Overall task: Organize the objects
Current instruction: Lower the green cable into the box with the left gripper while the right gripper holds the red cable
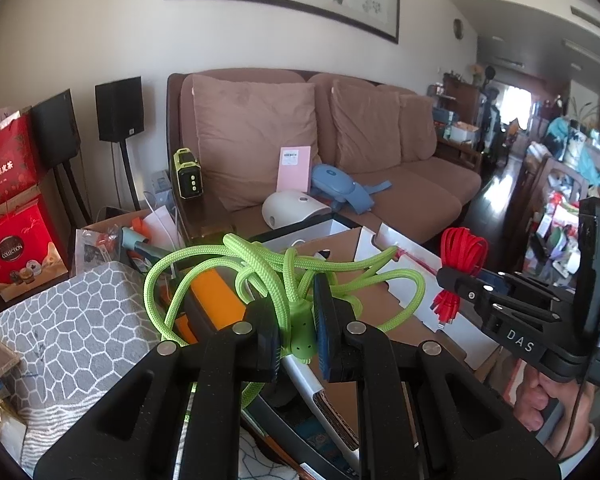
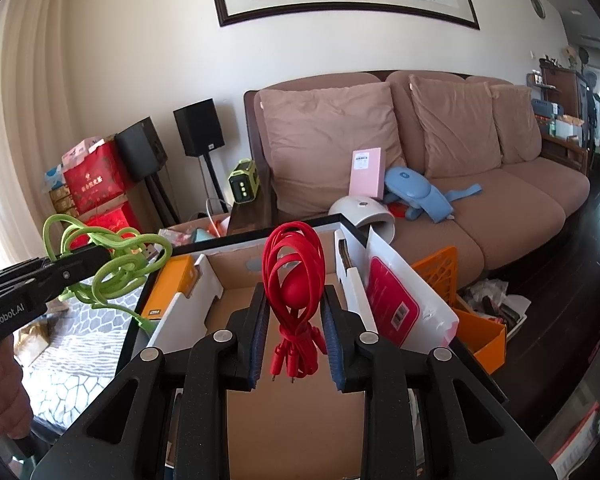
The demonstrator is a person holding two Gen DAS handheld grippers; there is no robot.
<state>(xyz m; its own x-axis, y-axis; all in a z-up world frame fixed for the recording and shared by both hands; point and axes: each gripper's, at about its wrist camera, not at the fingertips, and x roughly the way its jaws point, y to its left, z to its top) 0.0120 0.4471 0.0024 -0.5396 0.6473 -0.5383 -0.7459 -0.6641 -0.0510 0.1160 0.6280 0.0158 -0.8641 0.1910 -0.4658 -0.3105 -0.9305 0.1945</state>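
In the left wrist view my left gripper [image 1: 300, 332] is shut on the plug hub of a tangled green braided cable [image 1: 236, 264], whose loops spread above the fingers. My right gripper [image 2: 296, 328] is shut on a coiled red cable [image 2: 294, 276], which hangs with its plug ends down over the open cardboard box [image 2: 236, 270]. The left wrist view shows the right gripper [image 1: 444, 274] at the right with the red cable [image 1: 462, 248] beyond the box flap [image 1: 340, 246]. In the right wrist view the left gripper [image 2: 104, 254] holds the green cable [image 2: 116, 264] left of the box.
An orange pack [image 2: 172, 284] and a white pouch with a red label [image 2: 400, 300] stand at the box's sides. An orange basket [image 2: 472, 320] sits to its right. A grey patterned cushion [image 1: 72, 320] lies left. The brown sofa [image 2: 500, 208] behind carries several items.
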